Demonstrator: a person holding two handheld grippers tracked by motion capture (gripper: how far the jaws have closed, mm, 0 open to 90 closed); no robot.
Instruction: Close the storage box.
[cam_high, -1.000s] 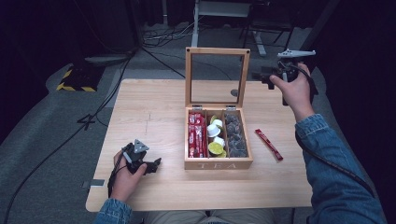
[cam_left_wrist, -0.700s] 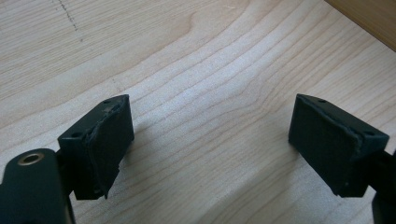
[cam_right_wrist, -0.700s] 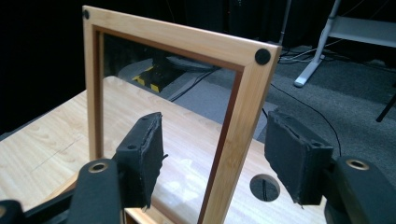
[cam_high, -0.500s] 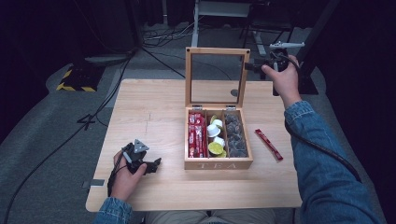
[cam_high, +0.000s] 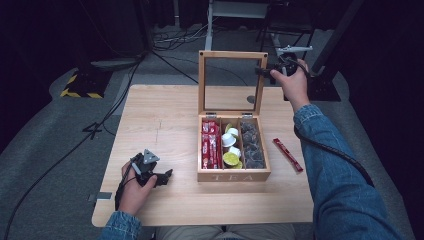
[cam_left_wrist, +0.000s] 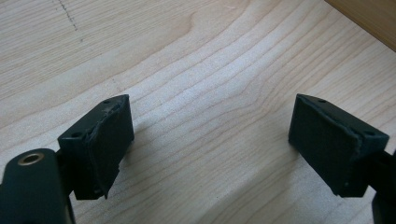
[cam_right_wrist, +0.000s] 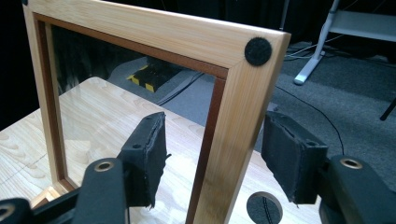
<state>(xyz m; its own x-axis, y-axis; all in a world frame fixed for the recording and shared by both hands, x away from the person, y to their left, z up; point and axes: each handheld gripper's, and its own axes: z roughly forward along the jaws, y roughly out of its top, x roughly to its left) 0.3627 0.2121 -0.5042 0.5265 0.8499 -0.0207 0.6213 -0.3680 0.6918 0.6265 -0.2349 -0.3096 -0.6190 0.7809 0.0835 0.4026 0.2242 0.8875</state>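
Resting low on the table (cam_high: 165, 115) near its front left edge, the left gripper (cam_high: 164, 177) is seen with jaws spread wide and nothing between them; bare wood grain is shown between the pads in the left gripper view (cam_left_wrist: 210, 135). Just right of it, a wooden tea box (cam_high: 233, 176) is placed at the table's front centre, lettered TEA on its front wall. Three compartments are made out: red sachets (cam_high: 211, 145) on the left, small round capsules (cam_high: 231, 147) in the middle, dark pods (cam_high: 252, 145) on the right. A red stick packet (cam_high: 287, 155) is laid flat on the table just right of the box, apart from it. Farther back, the lid (cam_high: 232, 55) is stood upright, a glass pane framed in wood. At its far right upright, the right gripper (cam_high: 267, 72) is held level, partly open; its jaws have just been closing. The frame's right upright (cam_right_wrist: 236, 135) is caught between the two pads in the right gripper view, a gap left on each side, not pressed.
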